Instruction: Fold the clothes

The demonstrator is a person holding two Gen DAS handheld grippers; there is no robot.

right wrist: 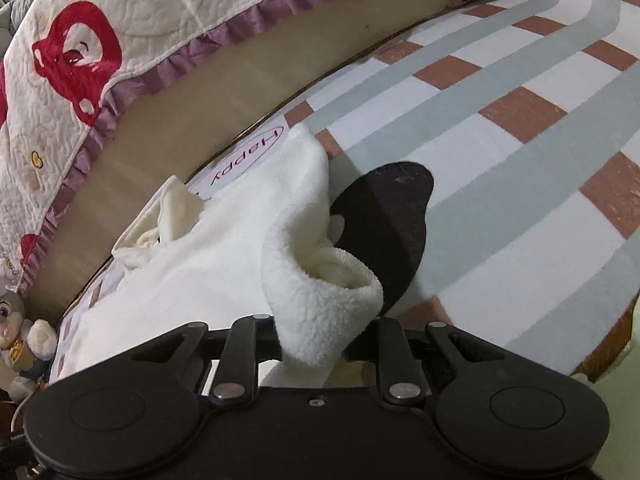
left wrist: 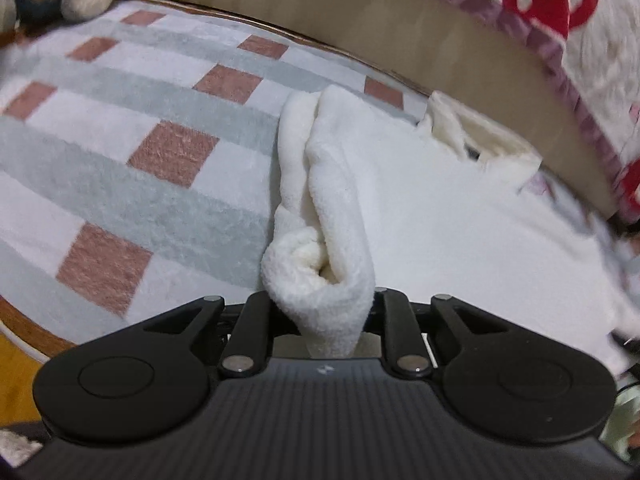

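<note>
While both grippers hold on, a fluffy white top (left wrist: 420, 200) lies on a checked rug (left wrist: 120, 152) with white, gray and reddish-brown squares. The top is soft like a towel. Most of it is spread flat on the rug, close to a tan bed side (left wrist: 360, 32).

From the left wrist view, the left gripper (left wrist: 328, 320) has its 2 jaws pressed together on a rolled-up edge of the top. The cloth bunches into a thick fold that runs away from the jaws toward the bed. The open neck of the top is at the far end, near the bed side.

From the right wrist view, the right gripper (right wrist: 324, 332) also has its jaws squeezed on a bunch of the same white cloth. The cloth is lifted a little and curls over near the jaws. Just beside this fold is a black rounded shape (right wrist: 388, 224); it looks like part of the other gripper, but I cannot tell for sure.

A quilt (right wrist: 100, 40) with red bear pictures and a purple frill hangs over the bed side. A toy bunny (right wrist: 16, 336) sits low at the left edge of the right wrist view. Under the top, a bit of the rug shows the word "Happy" (right wrist: 256, 152).
</note>
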